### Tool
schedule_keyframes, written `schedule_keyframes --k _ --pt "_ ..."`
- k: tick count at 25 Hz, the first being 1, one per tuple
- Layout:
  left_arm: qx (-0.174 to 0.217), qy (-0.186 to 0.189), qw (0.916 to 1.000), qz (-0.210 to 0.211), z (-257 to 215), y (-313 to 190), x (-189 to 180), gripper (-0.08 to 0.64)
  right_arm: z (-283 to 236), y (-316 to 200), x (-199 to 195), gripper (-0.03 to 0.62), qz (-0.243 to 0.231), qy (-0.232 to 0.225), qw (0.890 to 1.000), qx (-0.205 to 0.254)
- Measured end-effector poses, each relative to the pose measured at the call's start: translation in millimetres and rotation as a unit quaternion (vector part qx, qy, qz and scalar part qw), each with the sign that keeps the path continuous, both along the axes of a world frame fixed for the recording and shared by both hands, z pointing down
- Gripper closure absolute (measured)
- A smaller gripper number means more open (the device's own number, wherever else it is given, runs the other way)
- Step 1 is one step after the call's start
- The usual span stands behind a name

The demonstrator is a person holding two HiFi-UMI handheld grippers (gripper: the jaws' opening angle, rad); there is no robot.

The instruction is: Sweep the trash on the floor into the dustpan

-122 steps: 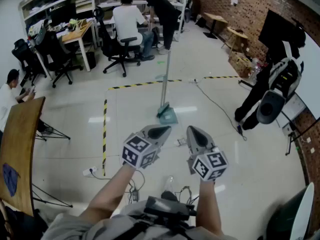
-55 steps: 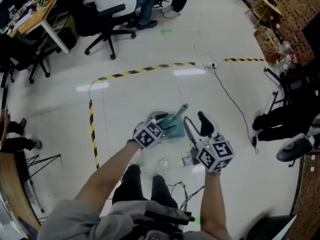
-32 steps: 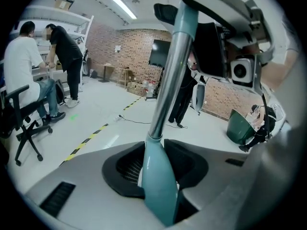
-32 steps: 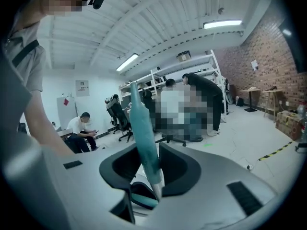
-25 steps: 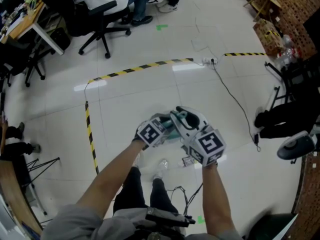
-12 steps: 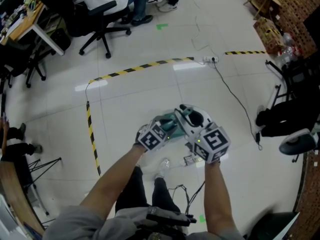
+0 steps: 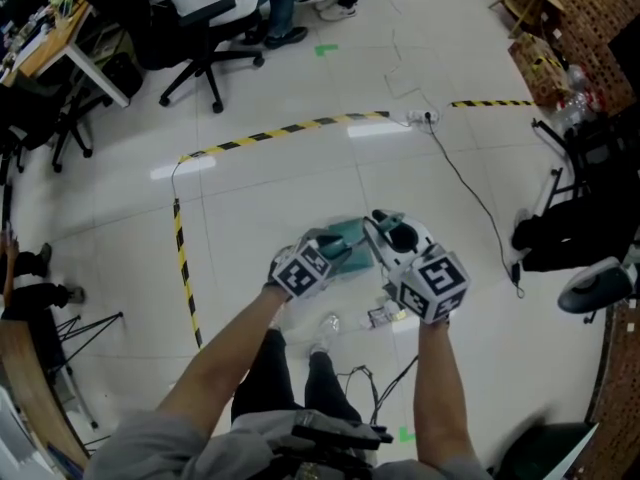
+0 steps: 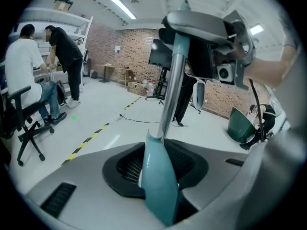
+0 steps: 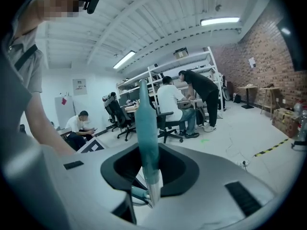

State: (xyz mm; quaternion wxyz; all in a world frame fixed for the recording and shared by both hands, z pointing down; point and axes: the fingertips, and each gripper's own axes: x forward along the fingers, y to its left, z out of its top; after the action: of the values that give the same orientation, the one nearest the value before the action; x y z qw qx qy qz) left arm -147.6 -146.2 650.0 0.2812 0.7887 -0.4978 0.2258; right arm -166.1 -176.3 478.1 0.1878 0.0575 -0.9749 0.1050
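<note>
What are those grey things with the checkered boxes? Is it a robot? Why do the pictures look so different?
No robot here: a person holds a grey pinching tool in each hand, the left tool and the right tool. The patterned cubes are part of them. The top-down picture comes from a camera on the person's head. The other two come from cameras riding on each tool, looking along its jaws. Both tools grip one long handle, teal and silver: the left low down, the right near the top, its jaws having just been closing. Below sits the teal dustpan. On the white floor by the person's feet lie small scraps of trash.
</note>
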Motion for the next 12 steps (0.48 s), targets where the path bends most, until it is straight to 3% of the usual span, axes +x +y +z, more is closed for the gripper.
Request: schedule_keyframes --k 5,12 --pt "-0.008 -0.024 0.9997 -0.005 -12.9 2.9 -4.7 0.444 -21.4 7.4 22.3 0.506 0.022 -0.004 0.999 0.027" --pt "0.007 -0.053 0.9975 0.045 -91.9 26.0 -19.8 0.446 -98.2 21.1 48.0 0.506 0.093 -0.036 0.992 0.082"
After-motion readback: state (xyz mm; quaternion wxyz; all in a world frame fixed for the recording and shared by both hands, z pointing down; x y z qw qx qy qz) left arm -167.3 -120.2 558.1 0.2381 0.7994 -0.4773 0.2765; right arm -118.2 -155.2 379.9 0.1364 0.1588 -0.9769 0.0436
